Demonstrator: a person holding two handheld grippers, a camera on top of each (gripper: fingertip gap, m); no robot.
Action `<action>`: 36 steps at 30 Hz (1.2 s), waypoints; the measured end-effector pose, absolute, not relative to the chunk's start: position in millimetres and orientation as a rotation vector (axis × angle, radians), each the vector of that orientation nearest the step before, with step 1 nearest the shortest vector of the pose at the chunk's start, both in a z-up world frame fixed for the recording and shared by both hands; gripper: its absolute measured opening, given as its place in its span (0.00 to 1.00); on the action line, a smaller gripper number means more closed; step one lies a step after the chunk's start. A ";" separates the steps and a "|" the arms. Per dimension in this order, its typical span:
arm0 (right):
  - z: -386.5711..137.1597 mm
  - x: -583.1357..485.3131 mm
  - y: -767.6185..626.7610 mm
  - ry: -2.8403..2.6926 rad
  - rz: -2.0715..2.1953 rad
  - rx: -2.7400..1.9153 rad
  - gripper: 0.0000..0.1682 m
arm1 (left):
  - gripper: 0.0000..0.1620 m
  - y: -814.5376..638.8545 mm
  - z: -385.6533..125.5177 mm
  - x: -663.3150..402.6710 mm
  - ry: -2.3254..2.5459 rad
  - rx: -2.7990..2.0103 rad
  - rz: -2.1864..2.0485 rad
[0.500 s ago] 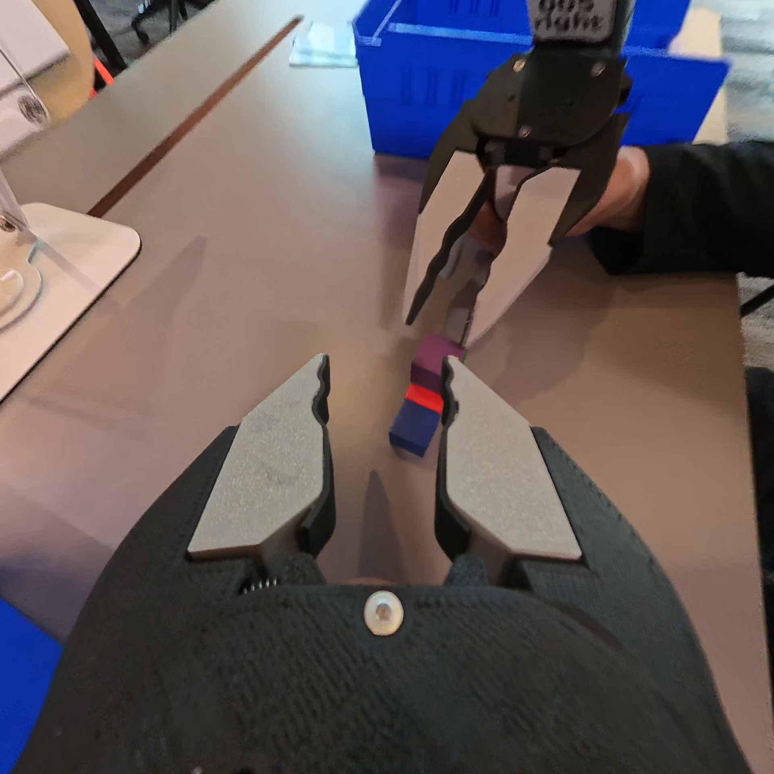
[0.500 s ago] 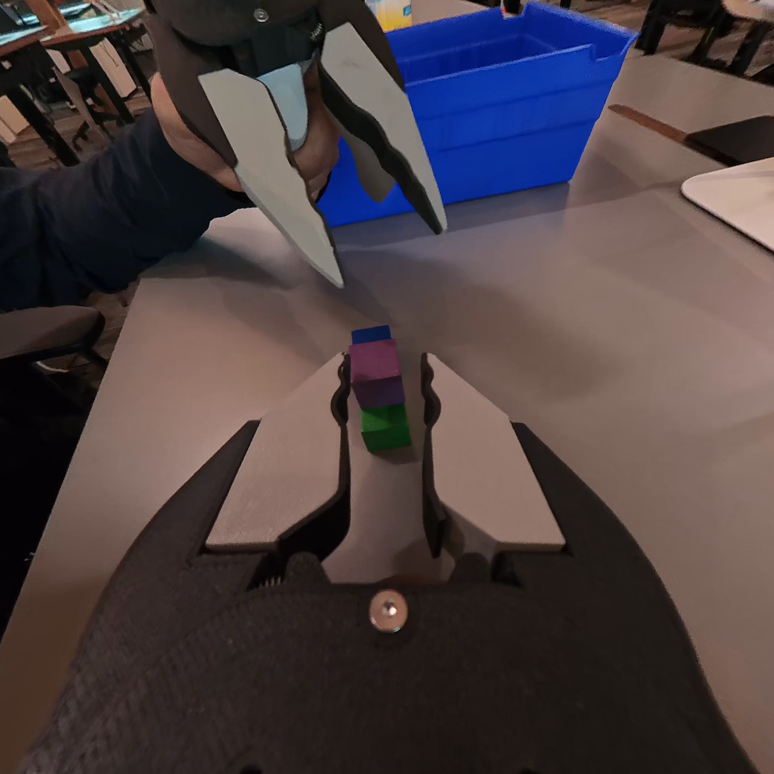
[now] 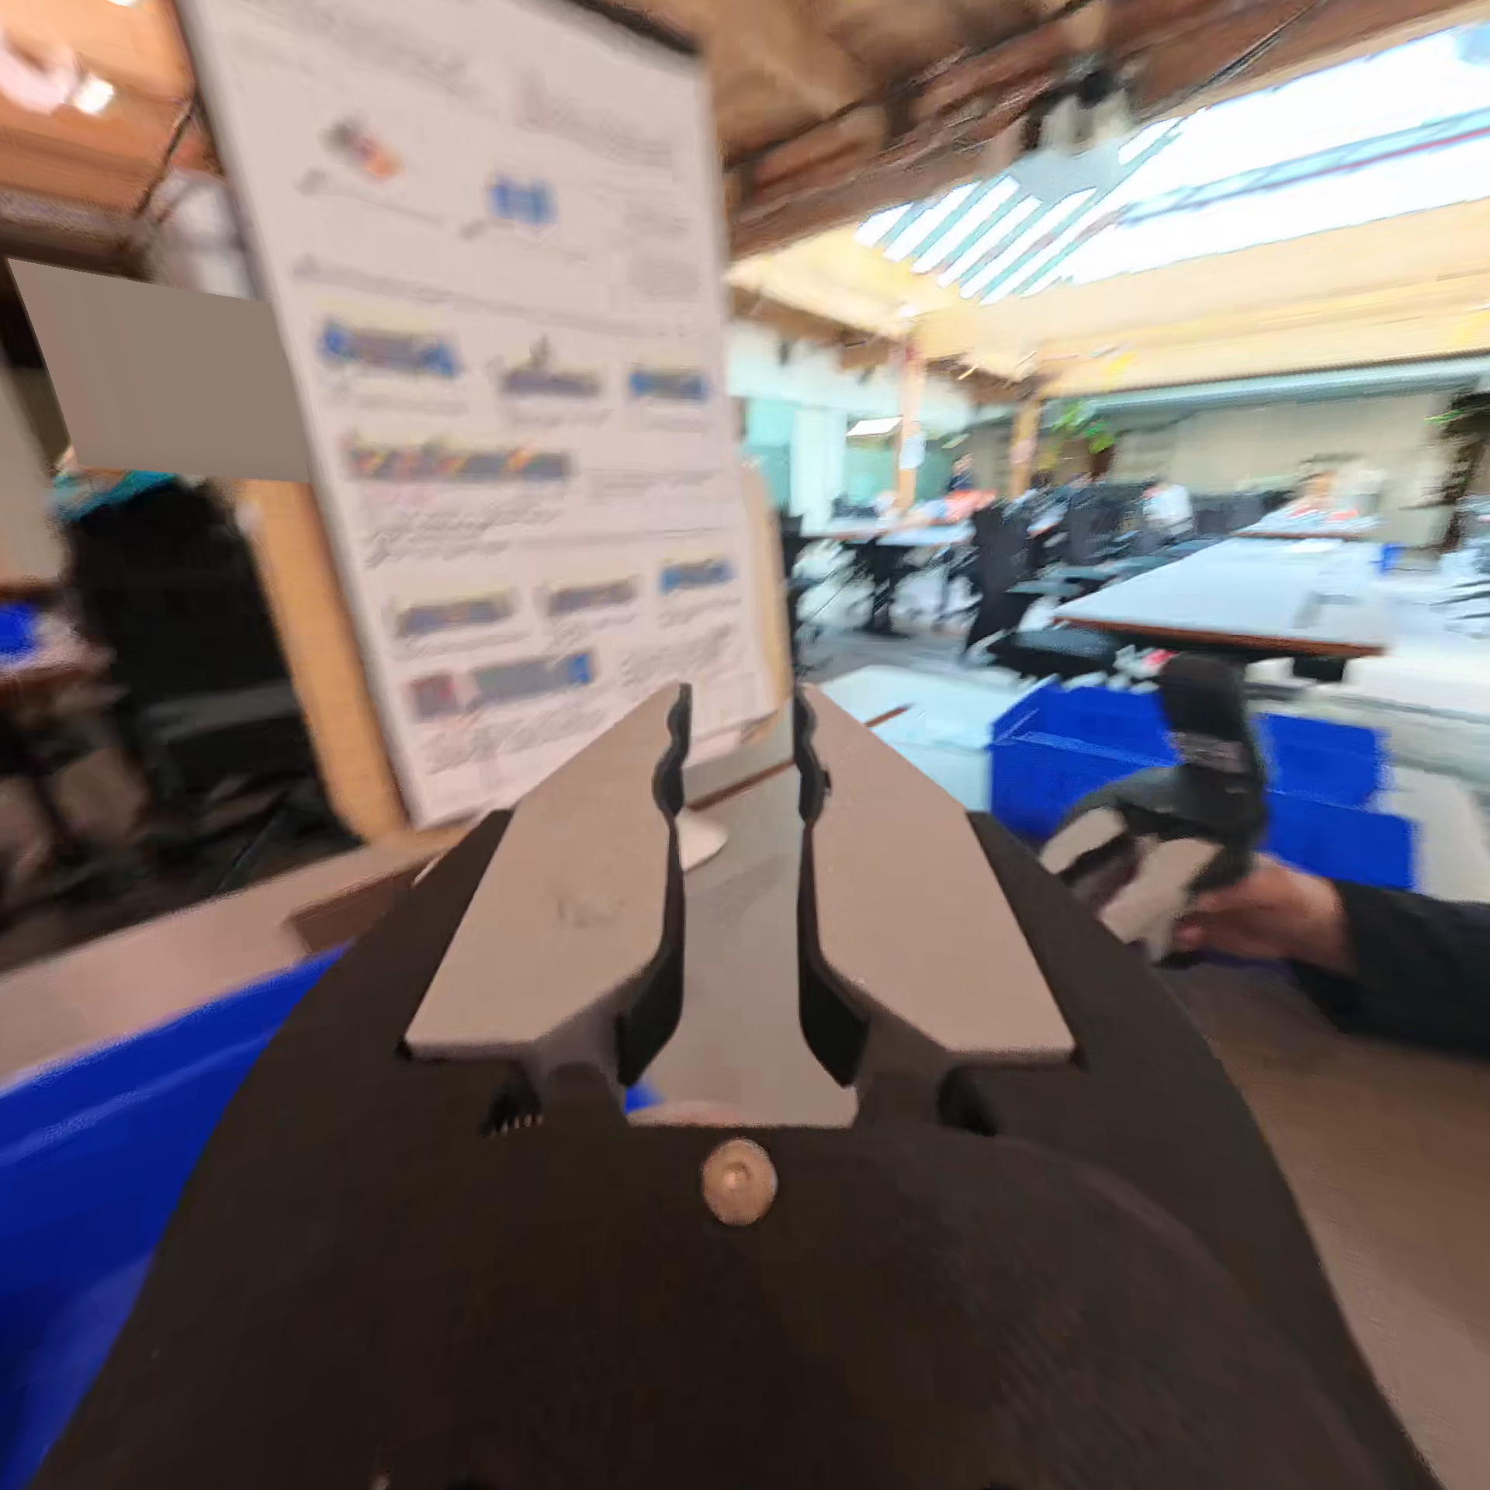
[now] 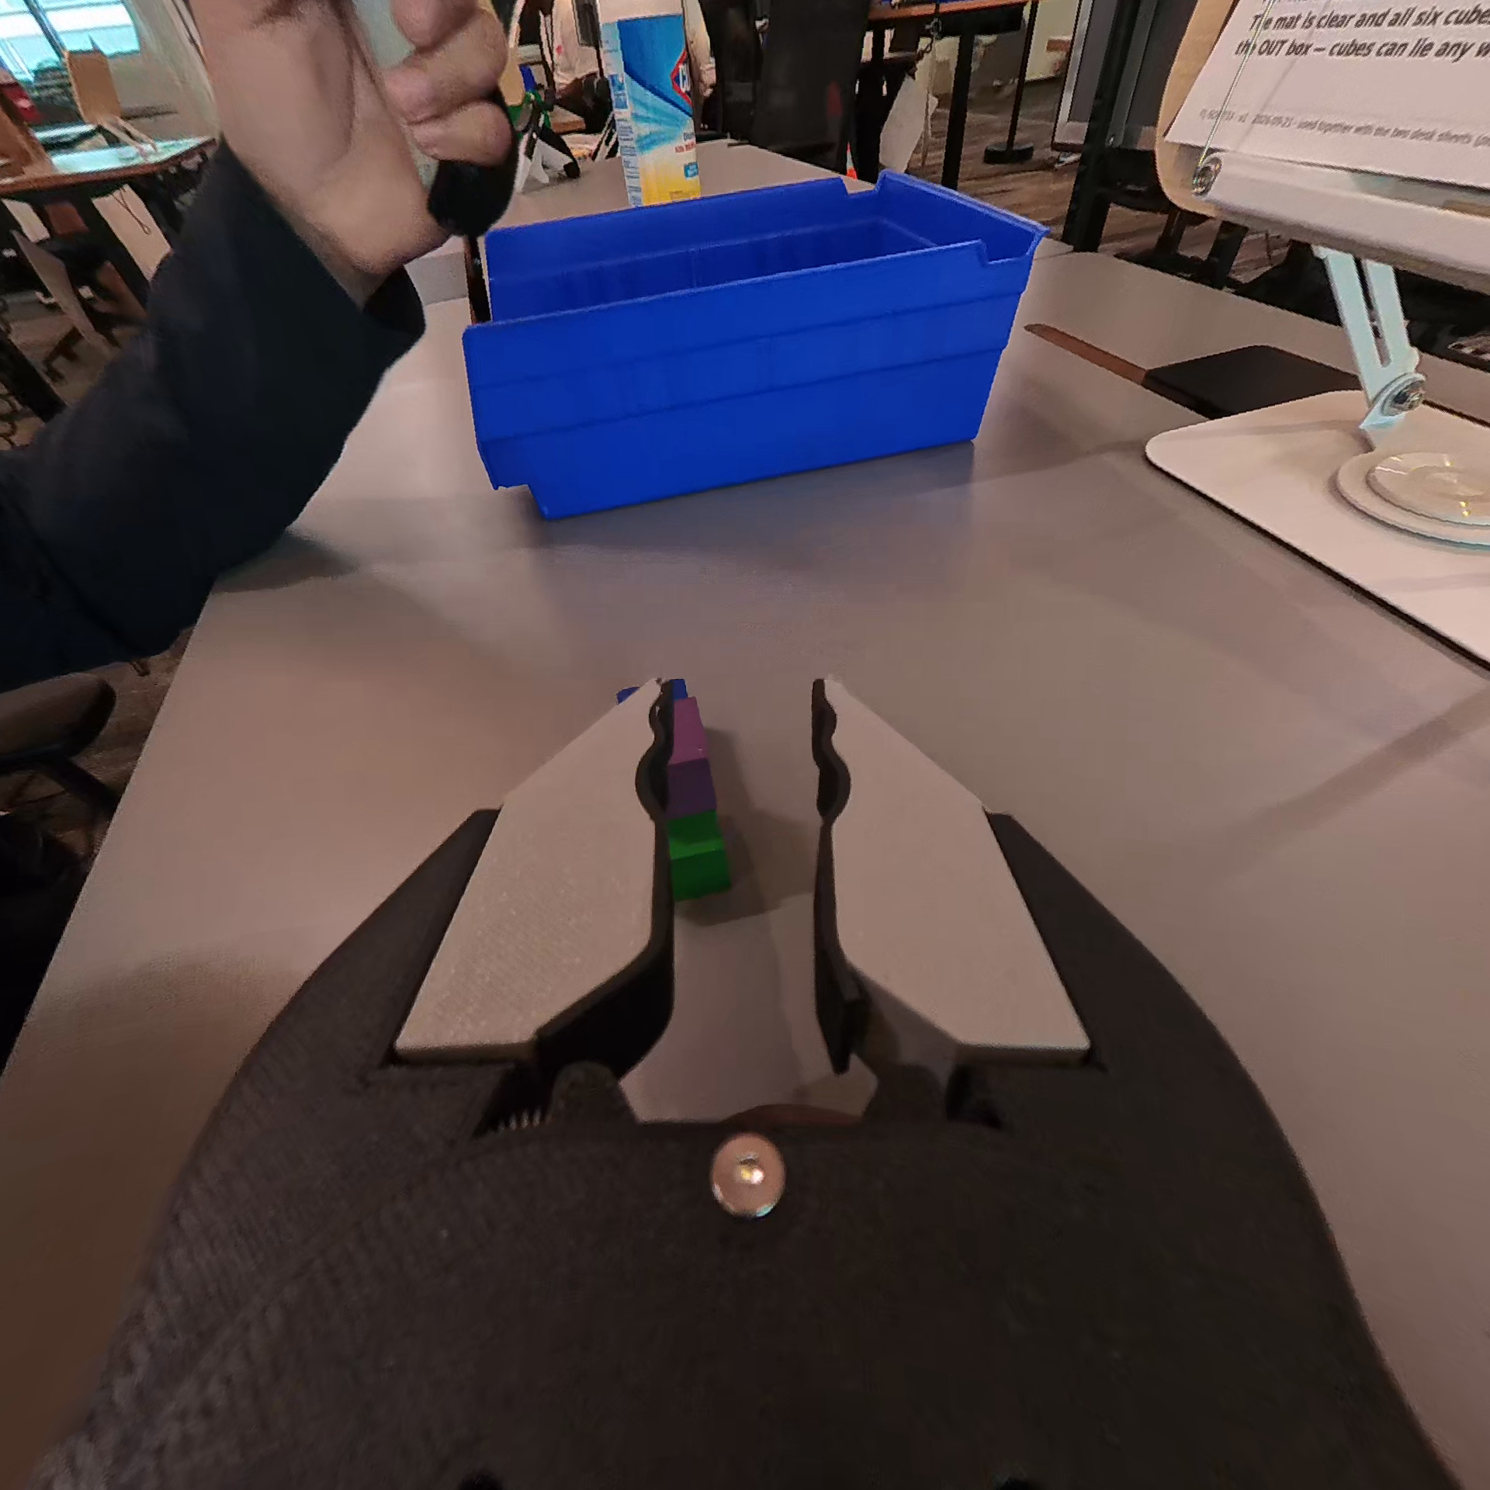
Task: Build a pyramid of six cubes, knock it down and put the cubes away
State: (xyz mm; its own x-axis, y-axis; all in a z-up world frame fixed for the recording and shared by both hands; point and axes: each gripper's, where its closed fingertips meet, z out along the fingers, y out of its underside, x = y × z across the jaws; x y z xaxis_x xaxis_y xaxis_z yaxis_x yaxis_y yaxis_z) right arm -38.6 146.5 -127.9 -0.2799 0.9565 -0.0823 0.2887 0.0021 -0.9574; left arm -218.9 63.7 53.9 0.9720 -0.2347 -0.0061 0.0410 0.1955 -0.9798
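Note:
In the right wrist view, a purple cube point(image 4: 689, 758) sits higher, behind a green cube point(image 4: 697, 859), on the grey table. A blue cube point(image 4: 677, 689) peeks out behind them. My right gripper point(image 4: 739, 701) is open and low over the table. These cubes lie between its fingers, close to the left finger point(image 4: 564, 871). My left gripper point(image 3: 742, 709) is partly open and empty, lifted and pointing out into the room; its view is blurred and shows no cubes. The right gripper point(image 3: 1129, 879) shows there at the right, held by a hand.
A blue bin point(image 4: 726, 387) stands on the table beyond the cubes. A white stand base point(image 4: 1330, 516) with a sheet holder is at the right. A hand and dark sleeve point(image 4: 201, 419) hang at the upper left. Another blue bin point(image 3: 97, 1129) is at the left gripper's lower left. About 25 centimetres separates my left fingertips from my right.
My left gripper has swung up and away from the cubes, and its jaws have narrowed. My right gripper has shifted a little to the right, so the cubes now lie by its left finger.

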 end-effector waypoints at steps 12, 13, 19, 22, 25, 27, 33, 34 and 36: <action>-136.0 -39.6 144.8 -1.648 1.288 -1.322 0.20 | 0.37 93.2 -131.9 -311.0 -0.193 -2.211 -0.162; -135.9 -39.4 144.7 -1.647 1.288 -1.323 0.20 | 0.38 94.5 -139.5 -308.9 -0.193 -2.243 -0.185; -136.5 -39.5 142.9 -1.653 1.292 -1.324 0.20 | 0.36 97.9 -160.1 -309.7 -0.167 -2.320 -0.132; -137.3 -39.6 141.5 -1.662 1.289 -1.322 0.20 | 0.37 97.8 -170.0 -313.0 -0.157 -2.365 -0.075; -137.8 -39.8 140.7 -1.667 1.286 -1.321 0.20 | 0.38 97.9 -183.2 -315.4 -0.153 -2.418 -0.036; -138.0 -39.9 140.2 -1.669 1.288 -1.323 0.20 | 0.39 97.7 -191.4 -318.2 -0.148 -2.453 -0.002; -138.3 -40.0 139.2 -1.672 1.287 -1.322 0.20 | 0.22 98.9 -188.3 -322.2 -0.151 -2.435 0.004; -138.4 -39.9 138.9 -1.673 1.286 -1.322 0.20 | 0.22 98.5 -187.6 -325.5 -0.152 -2.433 0.029; -138.8 -40.0 138.7 -1.675 1.284 -1.323 0.20 | 0.22 99.6 -182.9 -327.4 -0.165 -2.407 0.026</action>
